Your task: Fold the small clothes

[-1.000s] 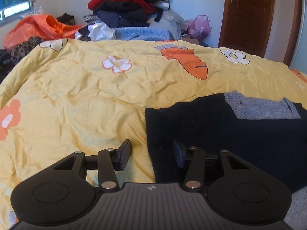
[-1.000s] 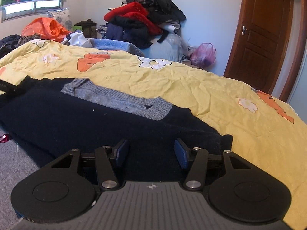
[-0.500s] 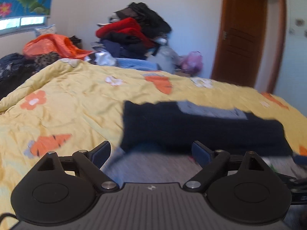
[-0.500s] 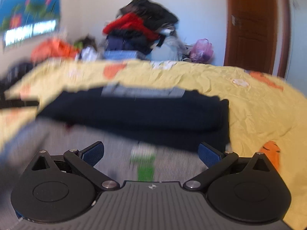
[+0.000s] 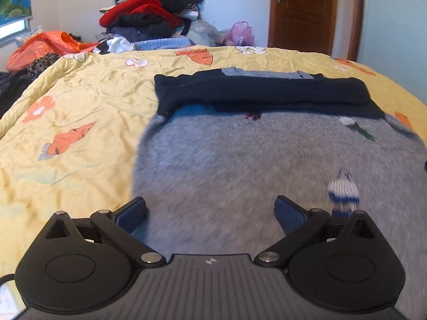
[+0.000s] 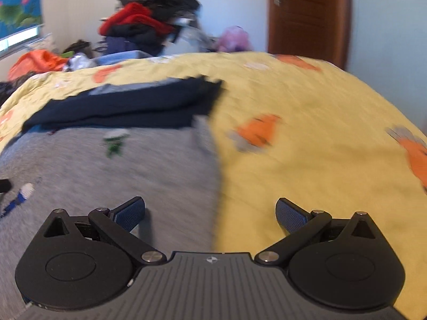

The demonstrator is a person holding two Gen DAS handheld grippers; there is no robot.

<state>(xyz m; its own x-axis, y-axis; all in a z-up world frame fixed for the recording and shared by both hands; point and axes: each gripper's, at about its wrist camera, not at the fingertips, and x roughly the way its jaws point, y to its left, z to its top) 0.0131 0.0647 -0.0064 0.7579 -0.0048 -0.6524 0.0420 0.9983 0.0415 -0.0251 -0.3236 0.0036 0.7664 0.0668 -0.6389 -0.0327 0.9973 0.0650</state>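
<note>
Grey knit fills my near field: the grey sweater lies flat on the yellow floral quilt, its navy sleeves already folded across the far part, toward 12 o'clock from both cameras. Small knitted motifs dot the body; I cannot make them out through the blur.

My left gripper is spread fully apart, its jaws opening, with only sweater fabric lying beneath the gap and nothing pinched. My right gripper is released wide as well and grips nothing; the sweater's right side edge runs up between its fingers, quilt at 3 o'clock, knit at 9 o'clock.

I judge the sleeve fold finished and the lengthwise fold next. That calls for bringing both grippers to the near hem, 1 at each corner, pinching through both layers, then carrying the hem toward 12 o'clock to meet the navy band. Soft knit will sag between the 2 grips, so they should travel evenly.

A clothes pile sits well beyond the bed.
</note>
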